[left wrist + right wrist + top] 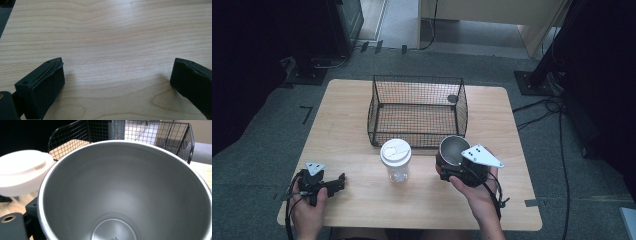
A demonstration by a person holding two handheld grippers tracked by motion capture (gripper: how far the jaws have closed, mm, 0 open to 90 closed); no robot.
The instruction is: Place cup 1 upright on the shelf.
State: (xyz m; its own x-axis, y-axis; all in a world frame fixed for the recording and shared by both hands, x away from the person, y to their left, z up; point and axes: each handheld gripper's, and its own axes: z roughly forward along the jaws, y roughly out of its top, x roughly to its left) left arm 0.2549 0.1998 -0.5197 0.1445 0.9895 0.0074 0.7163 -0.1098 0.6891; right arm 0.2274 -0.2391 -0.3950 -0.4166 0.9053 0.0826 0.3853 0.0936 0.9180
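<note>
Spanning most of the high view, the wooden worktop [362, 100] carries everything. Wire basket [417, 111], black mesh, sits at the middle toward the far edge, open top, nothing seen inside. Clear plastic cup [395, 160] with a white lid stands upright just in front of the basket's near wall, about centre of the worktop. Steel cup [453, 151] is right of the plastic cup and near the basket's near right corner, mouth tipped up toward the camera, inside bare and shiny; it is held in the right tongs [452, 167], clamped on its wall, with the person's right hand [477, 192] wrapped round the tool body. Can't tell from the high view whether the steel cup touches the worktop. In the right gripper view the steel cup's [125, 192] open mouth is close up, with the white lid [22, 170] at its left and the basket mesh [155, 132] behind. Left tongs [341, 181] rest low at the near left corner, well apart from both cups, jaws spread wide with bare wood between them [117, 75], gripping nothing.
</note>
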